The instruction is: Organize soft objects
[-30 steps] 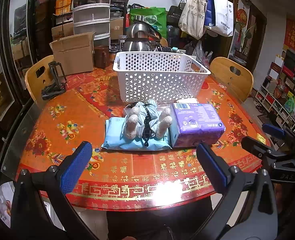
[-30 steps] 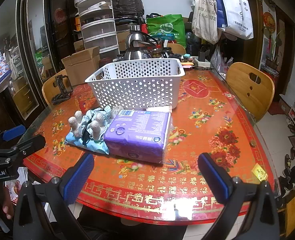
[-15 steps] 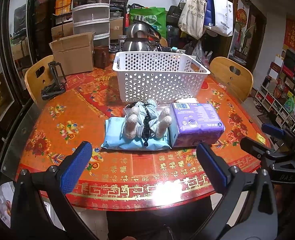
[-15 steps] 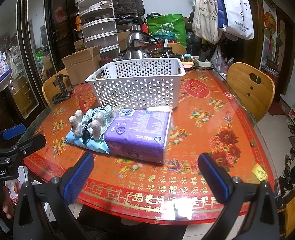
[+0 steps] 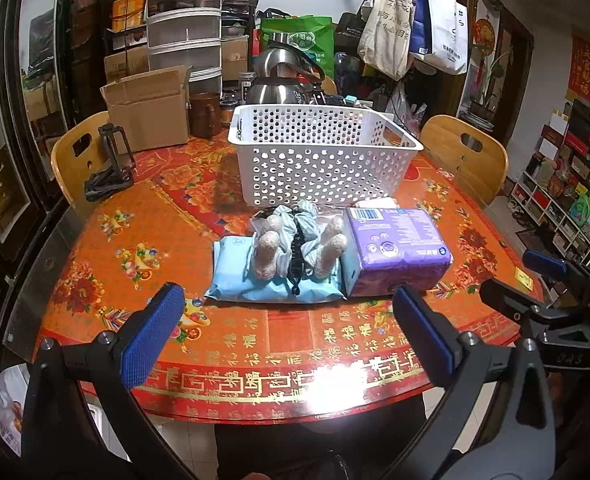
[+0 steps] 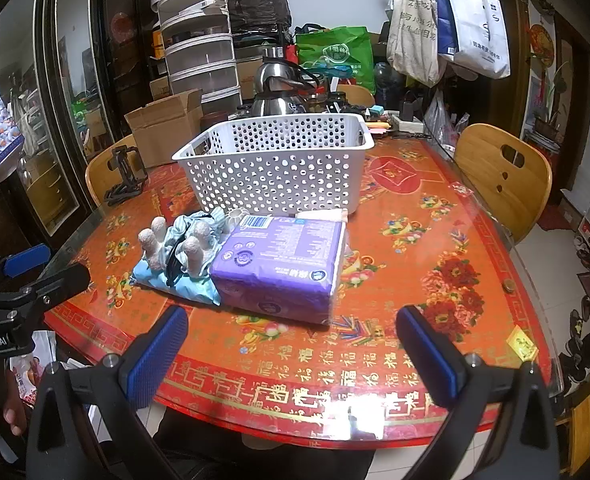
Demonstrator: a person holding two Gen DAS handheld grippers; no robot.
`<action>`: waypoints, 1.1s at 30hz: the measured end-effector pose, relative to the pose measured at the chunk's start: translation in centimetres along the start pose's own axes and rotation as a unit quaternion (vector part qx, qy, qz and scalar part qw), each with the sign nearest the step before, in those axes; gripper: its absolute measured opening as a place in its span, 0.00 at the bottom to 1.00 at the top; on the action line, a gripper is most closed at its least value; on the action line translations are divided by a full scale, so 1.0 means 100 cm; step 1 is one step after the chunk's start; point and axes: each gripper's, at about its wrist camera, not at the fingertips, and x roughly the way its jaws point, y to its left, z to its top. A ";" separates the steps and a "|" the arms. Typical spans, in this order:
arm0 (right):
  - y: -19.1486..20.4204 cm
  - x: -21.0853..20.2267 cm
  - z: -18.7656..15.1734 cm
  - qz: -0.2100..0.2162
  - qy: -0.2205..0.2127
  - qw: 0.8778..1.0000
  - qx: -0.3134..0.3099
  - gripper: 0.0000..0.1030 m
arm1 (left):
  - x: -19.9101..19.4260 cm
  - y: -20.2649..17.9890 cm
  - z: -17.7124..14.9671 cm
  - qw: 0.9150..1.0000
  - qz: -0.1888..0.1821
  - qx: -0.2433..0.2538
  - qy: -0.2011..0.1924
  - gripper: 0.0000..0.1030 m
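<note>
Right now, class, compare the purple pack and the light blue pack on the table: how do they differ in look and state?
The purple pack is thick and blocky; the light blue pack lies flatter. The purple pack has nothing on top; the light blue pack carries a plush toy. The purple pack lies to the right, the light blue pack to the left. Both are soft, plastic-wrapped, and lie before the white basket.
</note>
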 end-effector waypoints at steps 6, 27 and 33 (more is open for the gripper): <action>0.003 0.006 0.001 0.018 -0.024 1.000 0.005 1.00 | 0.000 0.026 0.012 0.997 0.029 -0.017 -0.062 1.00; 0.075 0.098 0.018 0.090 -0.022 0.995 -0.048 0.51 | 0.105 0.051 -0.002 1.000 -0.012 0.019 -0.012 0.84; 0.076 0.108 0.017 0.096 -0.016 0.994 -0.045 0.44 | 0.109 0.045 -0.003 0.999 -0.020 0.024 -0.016 0.64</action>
